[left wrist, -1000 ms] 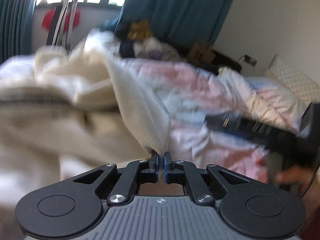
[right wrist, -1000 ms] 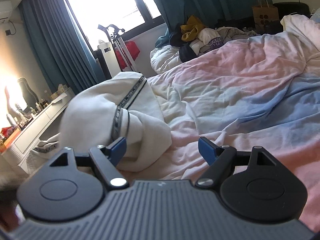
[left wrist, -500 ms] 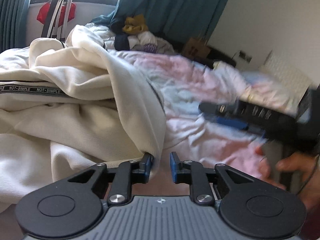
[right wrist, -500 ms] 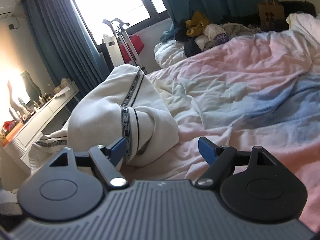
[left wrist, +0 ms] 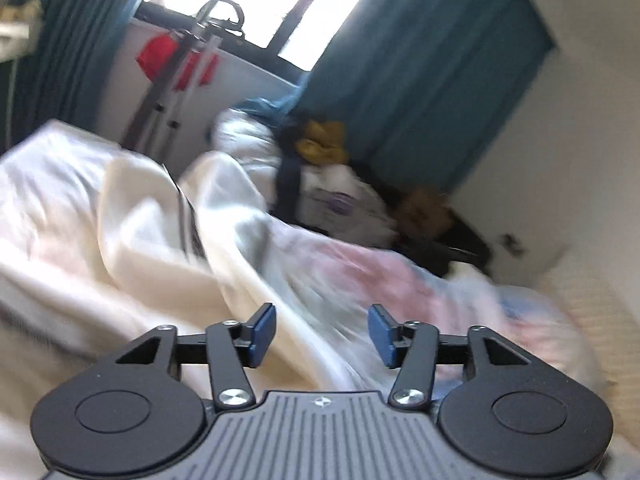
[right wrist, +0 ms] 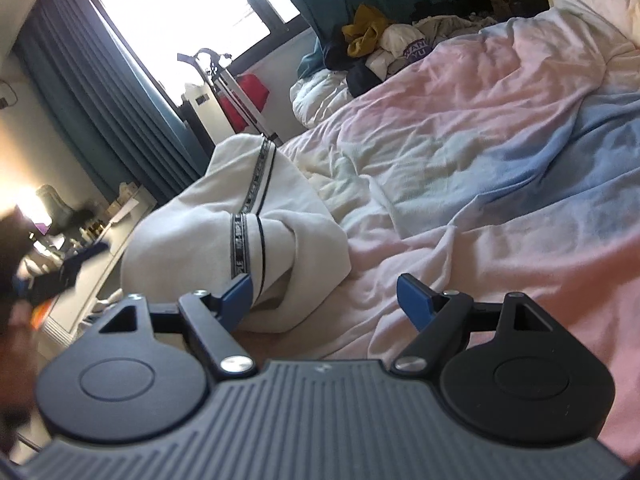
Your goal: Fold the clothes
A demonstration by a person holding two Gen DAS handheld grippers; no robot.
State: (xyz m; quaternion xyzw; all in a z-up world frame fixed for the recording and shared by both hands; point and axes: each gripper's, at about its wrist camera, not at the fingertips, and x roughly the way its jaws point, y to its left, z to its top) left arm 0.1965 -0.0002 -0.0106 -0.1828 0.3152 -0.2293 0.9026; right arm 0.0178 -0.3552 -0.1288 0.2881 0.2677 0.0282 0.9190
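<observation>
A cream garment (left wrist: 132, 248) with a black-and-white printed band lies bunched on the bed, filling the left of the blurred left wrist view. My left gripper (left wrist: 322, 334) is open just in front of it, nothing between its blue pads. In the right wrist view the same cream garment (right wrist: 240, 240) sits heaped on the pink and blue bedsheet (right wrist: 480, 152). My right gripper (right wrist: 326, 298) is open, its left pad close to the garment's near fold.
A pile of other clothes (right wrist: 380, 44) lies at the far end of the bed below teal curtains (left wrist: 420, 80). A metal rack with red cloth (left wrist: 180, 60) stands by the window. A white dresser (right wrist: 100, 240) runs along the left. A person's hand shows blurred at the left edge.
My left gripper has opened, let go of the cream garment's edge and swung upward and away. The right gripper stays open and has edged closer to the heap.
</observation>
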